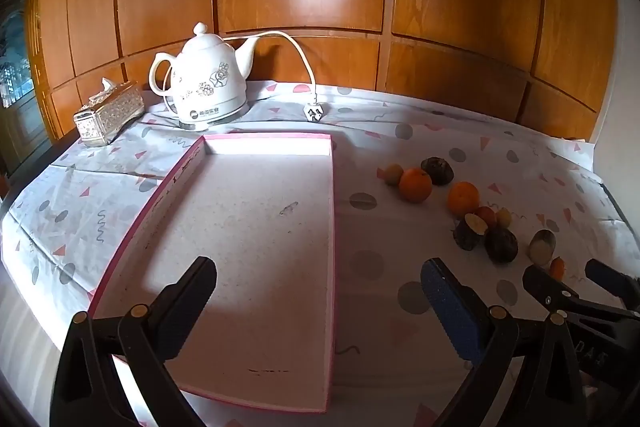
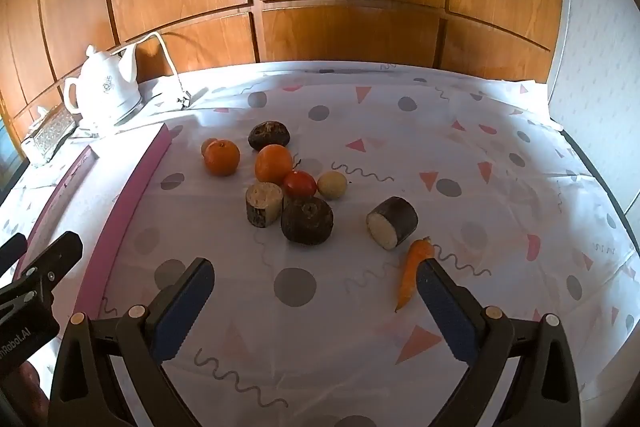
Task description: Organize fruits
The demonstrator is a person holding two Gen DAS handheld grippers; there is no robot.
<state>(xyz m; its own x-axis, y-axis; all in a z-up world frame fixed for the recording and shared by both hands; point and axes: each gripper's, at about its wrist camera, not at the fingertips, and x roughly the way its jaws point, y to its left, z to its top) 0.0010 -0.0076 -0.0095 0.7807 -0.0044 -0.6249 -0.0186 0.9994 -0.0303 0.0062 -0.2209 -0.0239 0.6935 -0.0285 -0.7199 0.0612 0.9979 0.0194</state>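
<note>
Beside tray [image 1: 256,227] rim, scattered fruits [image 2: 280,183]

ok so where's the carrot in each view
Left wrist view: the carrot is a small orange tip at far right, low, mostly hidden behind the right gripper.
Right wrist view: the carrot lies lower right of centre, beside the gripper's finger.
Shared landmark: the white kettle at the back left.

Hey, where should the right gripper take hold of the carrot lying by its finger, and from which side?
Grip the carrot across its thicker upper half, coming down from above with the right gripper turned so its jaws straddle the width. It lies flat on the tablecloth, tapering toward the camera, so the thin tip gives little to hold. The cut dark root piece lies close behind.
</note>
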